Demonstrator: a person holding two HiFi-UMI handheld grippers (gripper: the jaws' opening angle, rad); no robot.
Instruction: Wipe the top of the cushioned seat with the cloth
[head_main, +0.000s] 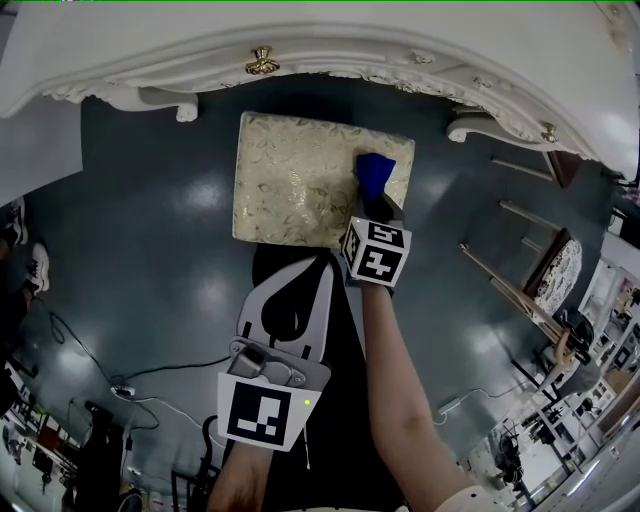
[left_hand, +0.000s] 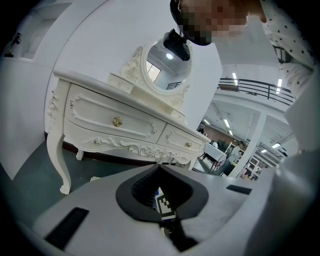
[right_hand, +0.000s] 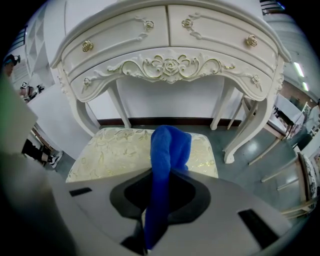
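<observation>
Fingers of my right gripper (right_hand: 162, 175) were clamped on the folded blue cloth (right_hand: 170, 145), which lay at the right-hand end of the cream, gold-patterned cushioned seat (head_main: 290, 180). My left gripper (head_main: 323, 262), fingers closed together and empty, hung near the seat's front edge.

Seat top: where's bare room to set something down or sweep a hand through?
Free: the cushioned seat from its left edge to the cloth. Crowded: the right end, where the right tongs grip the cloth; the dresser stands just beyond the far edge.
</observation>
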